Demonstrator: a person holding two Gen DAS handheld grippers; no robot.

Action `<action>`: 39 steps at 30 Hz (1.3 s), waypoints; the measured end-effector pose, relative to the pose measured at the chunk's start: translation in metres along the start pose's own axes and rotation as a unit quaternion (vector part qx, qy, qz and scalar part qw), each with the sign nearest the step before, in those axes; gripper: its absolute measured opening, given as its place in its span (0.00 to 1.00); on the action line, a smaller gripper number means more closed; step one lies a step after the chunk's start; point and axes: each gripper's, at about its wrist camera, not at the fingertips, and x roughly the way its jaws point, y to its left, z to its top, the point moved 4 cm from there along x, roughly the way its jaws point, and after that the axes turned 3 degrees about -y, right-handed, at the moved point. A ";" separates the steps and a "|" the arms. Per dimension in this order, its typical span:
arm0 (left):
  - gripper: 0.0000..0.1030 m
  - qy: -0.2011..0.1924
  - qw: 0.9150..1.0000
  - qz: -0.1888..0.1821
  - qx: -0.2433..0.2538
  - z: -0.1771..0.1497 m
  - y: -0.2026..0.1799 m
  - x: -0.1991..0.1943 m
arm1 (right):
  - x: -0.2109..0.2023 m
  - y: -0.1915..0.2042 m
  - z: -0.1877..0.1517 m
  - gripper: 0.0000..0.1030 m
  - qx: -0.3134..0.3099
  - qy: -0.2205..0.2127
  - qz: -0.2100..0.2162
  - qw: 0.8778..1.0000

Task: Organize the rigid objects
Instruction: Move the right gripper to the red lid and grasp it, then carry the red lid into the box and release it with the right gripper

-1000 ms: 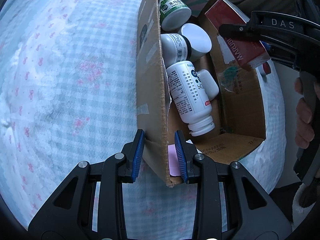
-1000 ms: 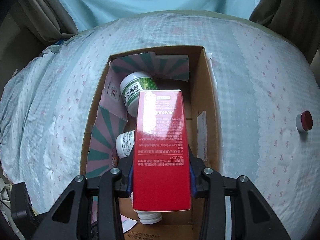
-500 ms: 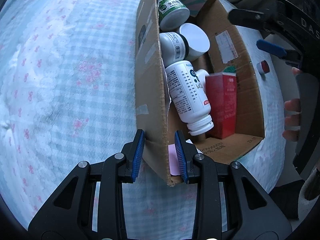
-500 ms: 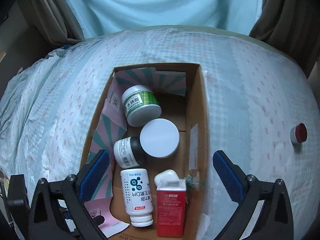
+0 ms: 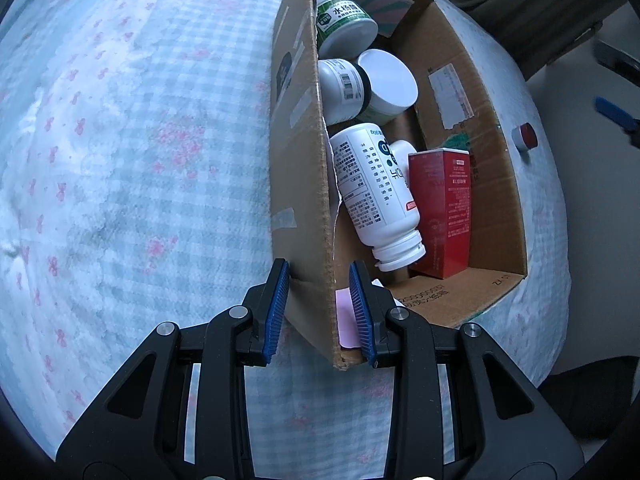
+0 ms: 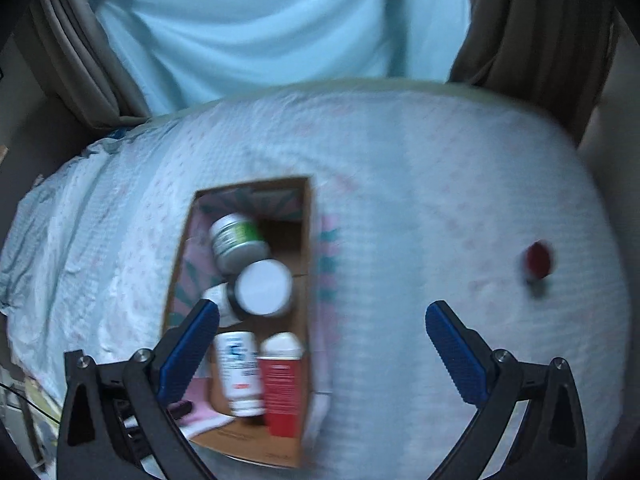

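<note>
Gripping the near side wall of the open brown cardboard box [image 5: 300, 184], my left gripper [image 5: 318, 312] is pinching the corrugated panel between its blue ribbed pads, one pad outside the wall and one inside. I am seeing a pink slip of paper [image 5: 344, 316] lying just beside the inner pad on the box floor.

Just past the pads, inside the box, a white plastic pill bottle with dark printed text [image 5: 370, 196] is lying tilted with its neck toward me. Touching its right side, a red rectangular carton with a white top edge [image 5: 442, 208] is standing upright near the right-hand wall. A smaller white rounded container [image 5: 400, 152] is peeking out between them. Farther in, a white jar with a broad round lid [image 5: 390, 84] is leaning against a white bottle with a barcode label [image 5: 340, 88], and a green-labelled white tub [image 5: 344, 20] is lying at the far end.

My right gripper [image 6: 320, 348] is hovering above the bed with its jaws spread wide and nothing between them; this view is blurred. Its left finger is overlapping the box [image 6: 308, 272] while its right finger is hanging over the pale blue checked bedspread [image 6: 420, 208]. A small red-topped cap [image 6: 538, 258] is sitting on the cover, well apart from the box to the right.
</note>
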 end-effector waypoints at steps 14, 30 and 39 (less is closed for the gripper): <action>0.27 -0.004 1.000 0.013 0.011 -0.002 -0.004 -0.002 | -0.002 -0.175 0.014 1.00 0.064 0.002 -0.080 0.995; 0.27 -0.010 0.999 0.024 -0.023 -0.001 -0.005 -0.004 | 0.126 -0.273 -0.032 0.99 0.125 -0.008 -0.119 0.985; 0.27 -0.013 0.999 0.032 -0.031 -0.003 -0.004 -0.004 | 0.155 -0.292 -0.034 0.66 0.143 -0.018 -0.129 0.981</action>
